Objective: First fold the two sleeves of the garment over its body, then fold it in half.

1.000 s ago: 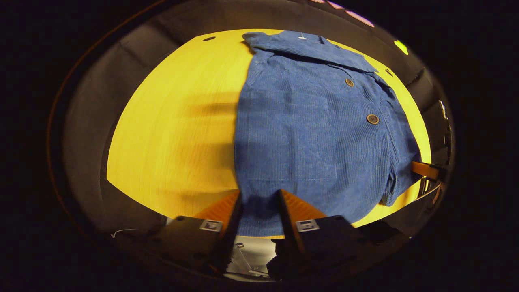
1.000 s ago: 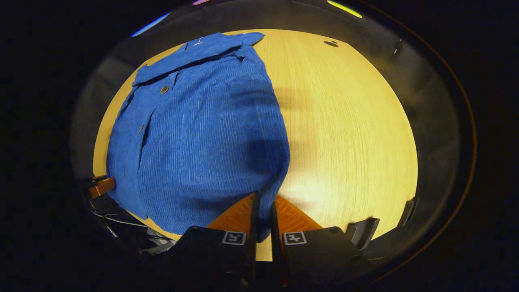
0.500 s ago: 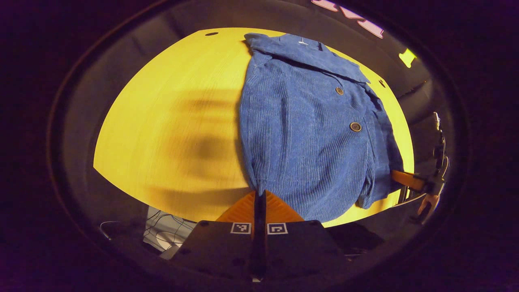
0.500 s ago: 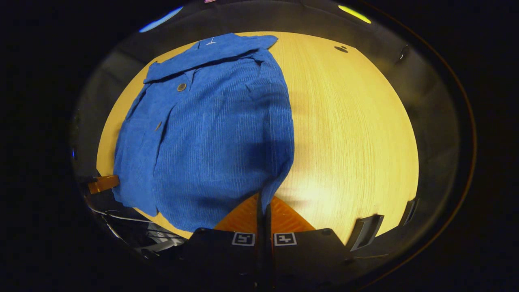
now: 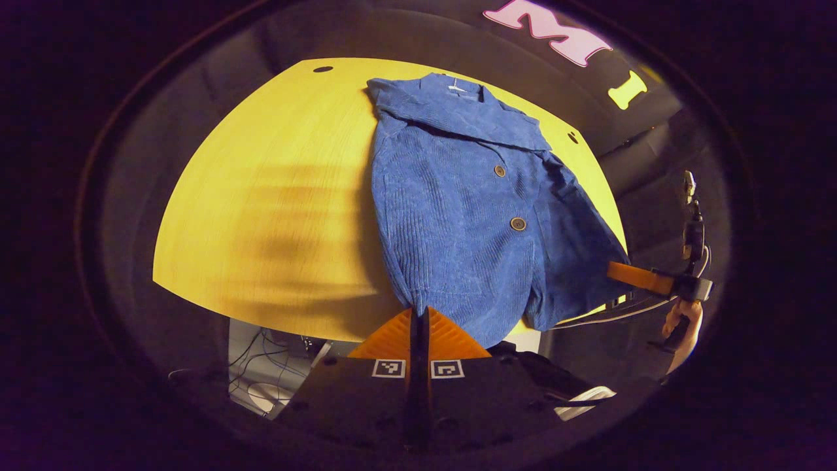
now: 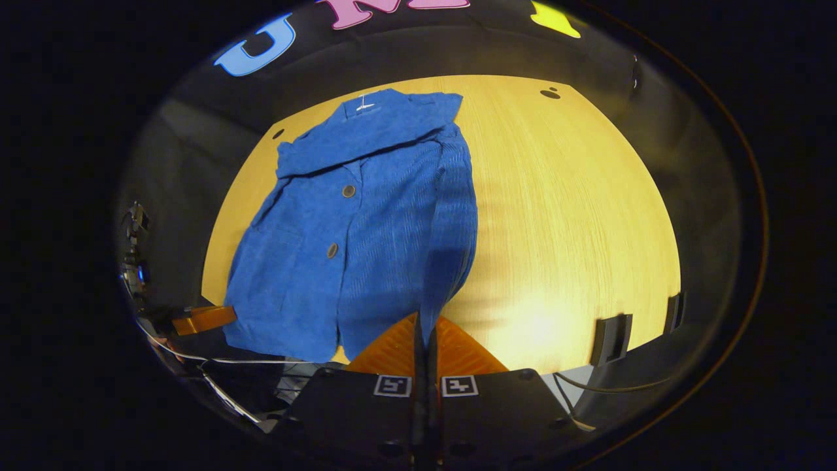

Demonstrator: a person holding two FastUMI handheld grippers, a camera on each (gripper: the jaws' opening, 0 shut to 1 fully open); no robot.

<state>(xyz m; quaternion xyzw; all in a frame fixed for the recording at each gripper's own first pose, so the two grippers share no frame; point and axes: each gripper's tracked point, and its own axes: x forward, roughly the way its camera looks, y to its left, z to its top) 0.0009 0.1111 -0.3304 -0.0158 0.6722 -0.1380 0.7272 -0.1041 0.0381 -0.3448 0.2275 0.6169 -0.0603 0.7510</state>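
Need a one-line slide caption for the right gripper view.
Right claw shut on the blue jacket, hem corner lifted off the wooden table.

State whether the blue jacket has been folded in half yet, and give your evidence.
Not yet. The jacket lies full length from collar to hem on the table; each hand-held gripper pinches a bottom corner.

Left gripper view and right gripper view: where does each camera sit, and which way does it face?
Left gripper view: rides the left gripper, facing across the table toward the shirt collar; jaws shut on the hem; a hand holds the right gripper.
Right gripper view: rides the right gripper, facing likewise; jaws shut on the hem.
Shared: shirt, table, both grippers.
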